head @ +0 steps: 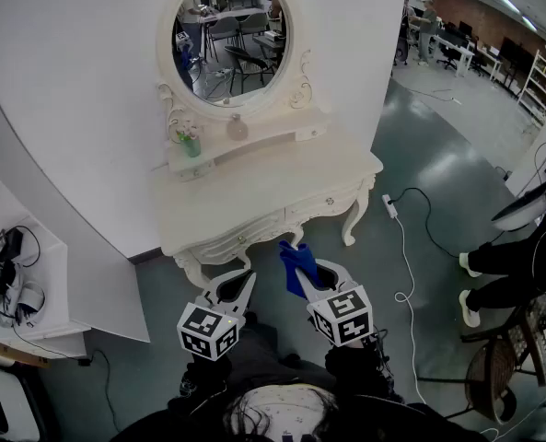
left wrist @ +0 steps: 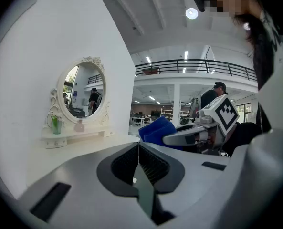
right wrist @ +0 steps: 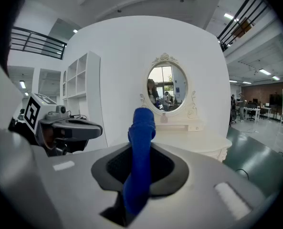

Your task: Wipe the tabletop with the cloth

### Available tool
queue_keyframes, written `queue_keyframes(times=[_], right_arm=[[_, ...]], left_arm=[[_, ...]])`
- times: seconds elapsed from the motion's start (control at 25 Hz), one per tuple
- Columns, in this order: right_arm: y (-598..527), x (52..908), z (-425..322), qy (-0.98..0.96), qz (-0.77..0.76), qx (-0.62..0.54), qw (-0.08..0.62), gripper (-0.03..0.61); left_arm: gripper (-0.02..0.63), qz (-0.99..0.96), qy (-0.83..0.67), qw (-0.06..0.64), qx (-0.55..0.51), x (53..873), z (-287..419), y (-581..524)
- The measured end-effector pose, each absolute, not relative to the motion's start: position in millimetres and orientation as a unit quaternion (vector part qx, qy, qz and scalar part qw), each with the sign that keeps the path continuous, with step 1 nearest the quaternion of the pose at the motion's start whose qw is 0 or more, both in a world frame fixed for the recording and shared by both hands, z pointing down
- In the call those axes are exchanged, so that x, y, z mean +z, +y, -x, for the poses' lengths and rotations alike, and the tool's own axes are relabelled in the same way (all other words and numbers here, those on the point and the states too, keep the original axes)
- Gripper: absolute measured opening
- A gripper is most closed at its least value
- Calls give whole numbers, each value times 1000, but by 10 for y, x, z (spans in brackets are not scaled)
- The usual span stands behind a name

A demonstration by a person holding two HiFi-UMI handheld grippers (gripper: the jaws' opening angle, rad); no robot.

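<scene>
My right gripper (head: 309,276) has its fingers clenched on the cloth (head: 295,263); my left gripper (head: 235,290) has its fingers clenched empty. Both hang off the desk's (head: 254,201) front edge, with the mirror (head: 231,37) at its back.

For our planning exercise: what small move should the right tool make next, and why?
Probably move the right tool forward onto the white dressing table: it is shut on the blue cloth, which hangs short of the front edge.

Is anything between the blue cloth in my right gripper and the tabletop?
Nothing visible. The right gripper holds the cloth just off the front edge of the tabletop, whose near stretch looks bare.
</scene>
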State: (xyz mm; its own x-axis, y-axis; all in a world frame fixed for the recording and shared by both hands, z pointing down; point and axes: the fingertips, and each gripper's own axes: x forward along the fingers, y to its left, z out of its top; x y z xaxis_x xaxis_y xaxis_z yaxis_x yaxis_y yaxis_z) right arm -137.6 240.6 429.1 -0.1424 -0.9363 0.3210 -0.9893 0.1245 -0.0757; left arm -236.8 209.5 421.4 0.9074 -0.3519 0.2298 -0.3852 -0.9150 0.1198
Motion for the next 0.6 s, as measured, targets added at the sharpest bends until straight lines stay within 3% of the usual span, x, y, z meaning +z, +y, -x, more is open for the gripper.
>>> queue_keyframes(times=[0.6], right_arm=[[2297,4392,1147,-735,-656,157,71,75]], left_arm=[[0,-970,-197,86,115,4287,2272,1904]])
